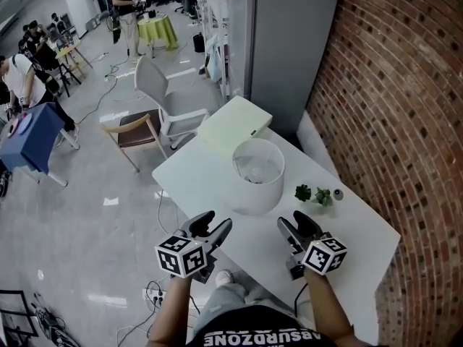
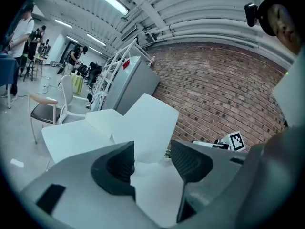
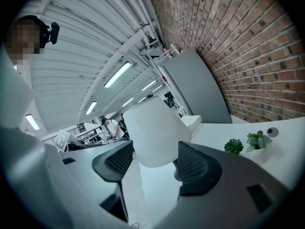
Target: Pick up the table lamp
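Lamp (image 1: 257, 176) first: it stands upright near the middle of the white bench (image 1: 189, 176), a pale round shade open at the top, and nothing of mine touches it. My left hand-held gripper (image 1: 218, 221) hangs over the near edge of the bench, just short of the lamp and to its left, with the jaws wide apart and only bare bench top between them. My right hand-held gripper (image 1: 291, 219) sits beside it over the same near edge, a little to the lamp's right, jaws likewise spread and holding nothing. Seen from the left gripper view, the lamp (image 2: 145, 128) fills the gap ahead of the jaws; the right gripper view shows the shade (image 3: 152, 132) in its gap too, still clear of both pads. A flat pale box (image 1: 235, 125) lies at the far corner, just behind the lamp. Two small green plants (image 1: 312, 194) stand near the edge by the brick wall (image 1: 391, 85), well clear of the lamp.
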